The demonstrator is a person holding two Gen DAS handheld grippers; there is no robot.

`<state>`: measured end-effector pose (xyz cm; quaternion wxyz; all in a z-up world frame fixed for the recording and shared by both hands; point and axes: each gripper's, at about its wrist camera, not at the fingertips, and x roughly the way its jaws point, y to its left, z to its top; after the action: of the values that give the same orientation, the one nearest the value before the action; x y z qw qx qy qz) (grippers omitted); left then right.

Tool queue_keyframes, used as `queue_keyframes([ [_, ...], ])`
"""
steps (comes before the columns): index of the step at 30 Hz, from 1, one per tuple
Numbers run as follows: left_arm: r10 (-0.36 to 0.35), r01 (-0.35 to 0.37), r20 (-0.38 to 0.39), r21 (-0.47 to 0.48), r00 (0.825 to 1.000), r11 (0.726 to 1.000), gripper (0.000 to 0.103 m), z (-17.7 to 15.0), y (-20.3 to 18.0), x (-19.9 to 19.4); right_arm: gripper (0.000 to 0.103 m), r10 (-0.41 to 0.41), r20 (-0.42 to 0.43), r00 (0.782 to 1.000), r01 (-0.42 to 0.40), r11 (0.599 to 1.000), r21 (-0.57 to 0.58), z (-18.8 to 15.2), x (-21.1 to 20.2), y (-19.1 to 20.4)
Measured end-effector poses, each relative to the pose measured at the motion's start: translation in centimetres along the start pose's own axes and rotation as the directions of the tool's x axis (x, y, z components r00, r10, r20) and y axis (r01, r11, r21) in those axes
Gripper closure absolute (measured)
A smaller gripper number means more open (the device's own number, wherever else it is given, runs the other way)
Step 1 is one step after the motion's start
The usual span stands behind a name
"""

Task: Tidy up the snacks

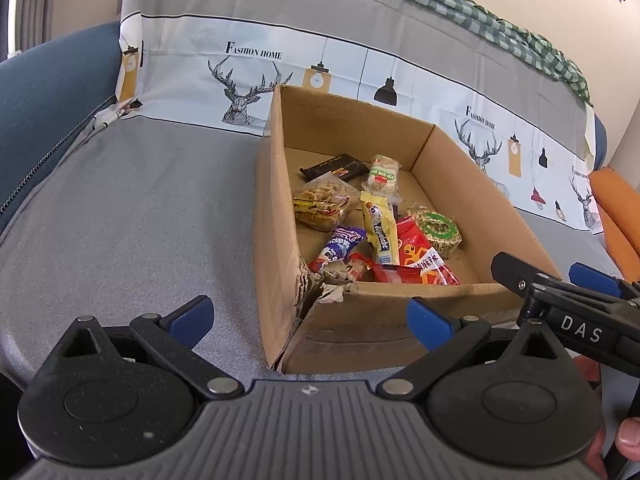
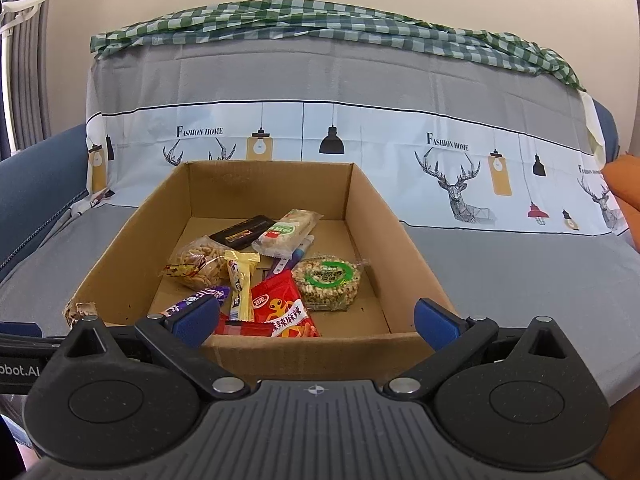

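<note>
An open cardboard box (image 1: 276, 208) (image 2: 120, 264) sits on a grey-covered sofa and holds several wrapped snacks: a red packet (image 1: 416, 258) (image 2: 280, 308), a round puffed-grain cake (image 1: 438, 230) (image 2: 326, 280), a yellow bar (image 1: 378, 228) (image 2: 240, 276), a bag of crackers (image 1: 320, 200) (image 2: 196, 266), a black bar (image 1: 334, 166) (image 2: 244, 232) and a purple packet (image 1: 340, 242) (image 2: 198, 294). My left gripper (image 1: 310, 322) is open and empty before the box's torn front corner. My right gripper (image 2: 314, 320) is open and empty at the box's front wall; it also shows in the left wrist view (image 1: 560, 284).
The sofa seat (image 1: 140, 208) (image 2: 520, 272) is covered by a grey cloth with a deer and lamp print on the backrest (image 2: 440, 152). A green checked cloth (image 2: 320, 20) lies on top of the backrest. An orange cushion (image 1: 612, 216) (image 2: 624, 184) is at the right.
</note>
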<state>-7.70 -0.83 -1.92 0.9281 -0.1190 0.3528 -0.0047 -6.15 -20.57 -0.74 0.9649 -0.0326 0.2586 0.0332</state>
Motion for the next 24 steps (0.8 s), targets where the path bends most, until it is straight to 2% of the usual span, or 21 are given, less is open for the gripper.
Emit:
queue_keyframes([
  [24, 0.003, -0.003, -0.002, 0.011, 1.000, 1.000, 0.001, -0.14, -0.45, 0.29, 0.001, 0.001, -0.002, 1.000, -0.001, 1.000, -0.011, 0.06, 0.15, 0.14],
])
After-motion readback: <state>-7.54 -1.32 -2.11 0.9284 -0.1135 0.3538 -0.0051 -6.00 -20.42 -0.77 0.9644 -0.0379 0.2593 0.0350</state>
